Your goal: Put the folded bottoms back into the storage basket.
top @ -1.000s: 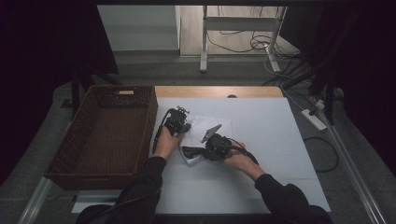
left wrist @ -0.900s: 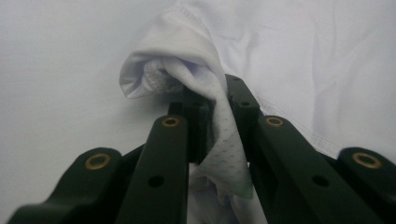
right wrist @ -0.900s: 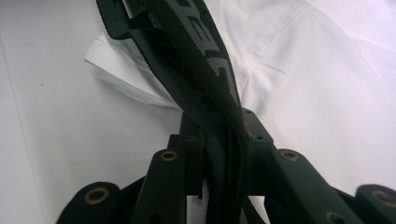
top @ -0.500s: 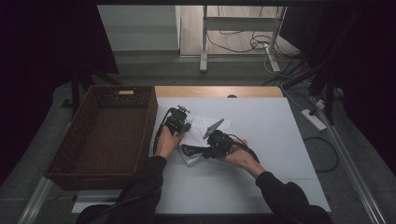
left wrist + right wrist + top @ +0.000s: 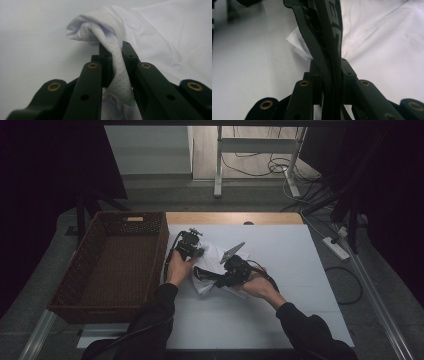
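A white garment [image 5: 214, 256] lies crumpled on the white table [image 5: 290, 270], left of its middle. Its black elastic band [image 5: 324, 30] carries grey lettering. My left gripper [image 5: 199, 251] sits at the garment's far left edge. In the left gripper view this gripper [image 5: 116, 53] is shut on a fold of white mesh cloth [image 5: 117, 67] that rises between the jaws. My right gripper [image 5: 207, 274] points left at the garment's near side. In the right gripper view it [image 5: 328, 67] is shut on the black band, which runs up out of the jaws over the white cloth [image 5: 384, 45].
A brown wicker basket [image 5: 132, 216] stands at the table's left edge, close beside the left hand. A cable loops from the left gripper along the basket's side. The table's right half and near strip are bare white. Floor cables and a power strip [image 5: 336, 247] lie beyond the right edge.
The right gripper has shifted slightly away from the person with the black band in it. The left gripper has stayed almost still on the cloth.
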`<state>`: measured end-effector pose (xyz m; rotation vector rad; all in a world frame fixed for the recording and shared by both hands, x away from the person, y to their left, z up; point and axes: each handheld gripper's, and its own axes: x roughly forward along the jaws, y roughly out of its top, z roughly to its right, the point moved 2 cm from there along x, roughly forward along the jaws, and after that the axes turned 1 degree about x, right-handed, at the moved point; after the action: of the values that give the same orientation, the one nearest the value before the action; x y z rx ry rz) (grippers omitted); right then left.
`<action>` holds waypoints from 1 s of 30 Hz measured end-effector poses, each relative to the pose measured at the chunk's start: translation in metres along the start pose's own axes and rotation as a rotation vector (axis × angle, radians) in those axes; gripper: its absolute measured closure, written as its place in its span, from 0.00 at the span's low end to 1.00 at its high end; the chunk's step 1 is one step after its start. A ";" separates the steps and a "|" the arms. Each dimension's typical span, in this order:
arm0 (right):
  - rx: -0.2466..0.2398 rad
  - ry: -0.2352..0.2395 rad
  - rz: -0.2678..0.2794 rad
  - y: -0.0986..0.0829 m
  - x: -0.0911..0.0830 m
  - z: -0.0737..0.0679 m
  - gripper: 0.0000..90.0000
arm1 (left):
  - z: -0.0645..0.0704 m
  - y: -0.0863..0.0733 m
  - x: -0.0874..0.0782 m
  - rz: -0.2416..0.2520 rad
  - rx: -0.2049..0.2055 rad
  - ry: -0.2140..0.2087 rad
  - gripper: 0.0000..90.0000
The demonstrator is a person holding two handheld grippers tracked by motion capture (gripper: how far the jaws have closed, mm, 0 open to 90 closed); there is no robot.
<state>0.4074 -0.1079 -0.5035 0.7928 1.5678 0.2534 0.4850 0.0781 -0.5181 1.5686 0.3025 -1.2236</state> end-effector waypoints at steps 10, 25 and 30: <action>-0.002 0.007 0.059 0.006 -0.017 -0.002 0.86 | 0.001 0.018 -0.018 0.008 0.012 -0.005 0.90; 0.009 0.028 0.141 0.025 -0.031 -0.015 0.86 | -0.001 0.038 -0.048 0.009 0.016 -0.007 0.90; 0.012 0.031 0.174 0.032 -0.037 -0.018 0.85 | -0.004 0.045 -0.062 0.027 0.016 -0.011 0.90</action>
<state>0.4003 -0.1020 -0.4523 0.9400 1.5323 0.3850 0.4923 0.0876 -0.4427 1.5745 0.2638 -1.2167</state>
